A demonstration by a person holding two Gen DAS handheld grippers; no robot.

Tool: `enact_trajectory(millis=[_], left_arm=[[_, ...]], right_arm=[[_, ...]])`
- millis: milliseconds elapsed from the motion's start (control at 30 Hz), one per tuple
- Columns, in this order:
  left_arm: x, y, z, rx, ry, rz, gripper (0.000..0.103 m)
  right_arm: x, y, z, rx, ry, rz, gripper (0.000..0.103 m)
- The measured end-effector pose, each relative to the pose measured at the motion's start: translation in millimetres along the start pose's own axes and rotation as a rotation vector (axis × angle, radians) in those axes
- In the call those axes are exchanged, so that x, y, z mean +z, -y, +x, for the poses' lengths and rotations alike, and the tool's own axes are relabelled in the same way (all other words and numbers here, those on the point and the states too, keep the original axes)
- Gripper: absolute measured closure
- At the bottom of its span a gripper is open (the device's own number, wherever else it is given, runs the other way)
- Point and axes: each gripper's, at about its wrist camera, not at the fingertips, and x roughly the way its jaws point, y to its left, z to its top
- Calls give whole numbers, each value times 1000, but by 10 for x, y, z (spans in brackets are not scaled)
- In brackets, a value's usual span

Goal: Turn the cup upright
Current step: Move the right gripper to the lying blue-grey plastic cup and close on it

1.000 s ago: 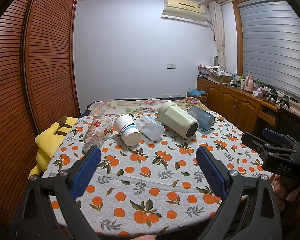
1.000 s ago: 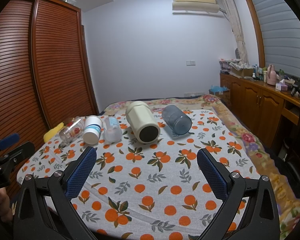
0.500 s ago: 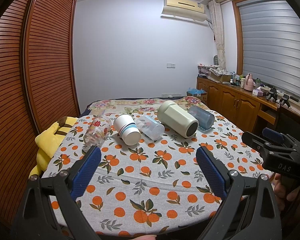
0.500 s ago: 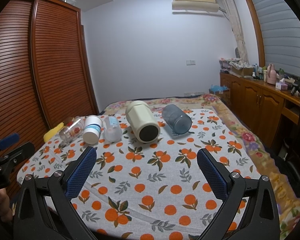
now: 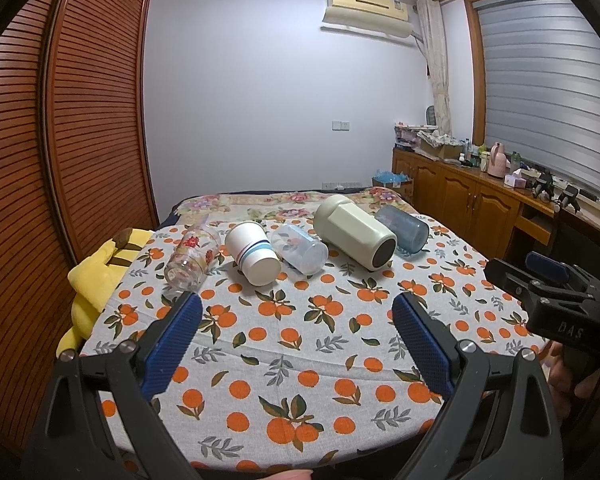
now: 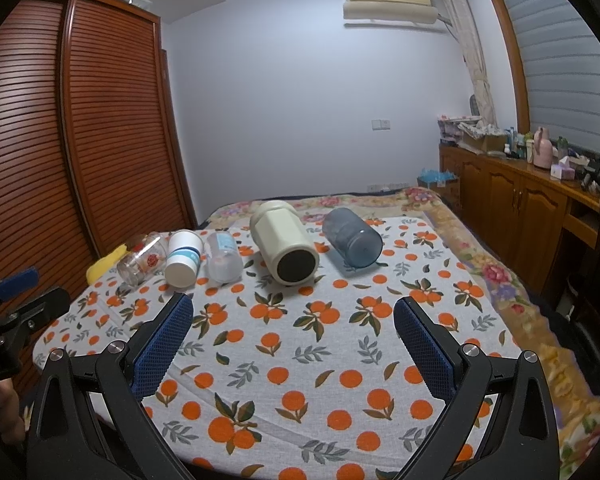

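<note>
Now five cups lie on their sides in a row across the far part of the tabletop (image 5: 300,360): a clear glass (image 5: 190,260), a white cup (image 5: 254,256), a clear cup (image 5: 300,250), a cream cup (image 5: 356,234) and a blue cup (image 5: 404,230). Long axes run roughly toward the cameras. Only bases show, so the mouths probably point away. Glass looks fragile and slick; the plastic ones probably light and stiff, best taken across the mid-body. Left tongs (image 5: 296,344) and right tongs (image 6: 294,340) both hang spread wide, empty, well short of the row
</note>
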Motion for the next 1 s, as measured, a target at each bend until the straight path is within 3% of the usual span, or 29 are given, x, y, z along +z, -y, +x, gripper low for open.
enact_trajectory(millis=[400,1000], left_arm=[[93,89,548,-48,-85,63,6],[657,-74,1412,-75,-152,74,6]], right_arm=[[133,60,426,15,-73,-40,4],[698,368,1454,15,-207,-118,8]])
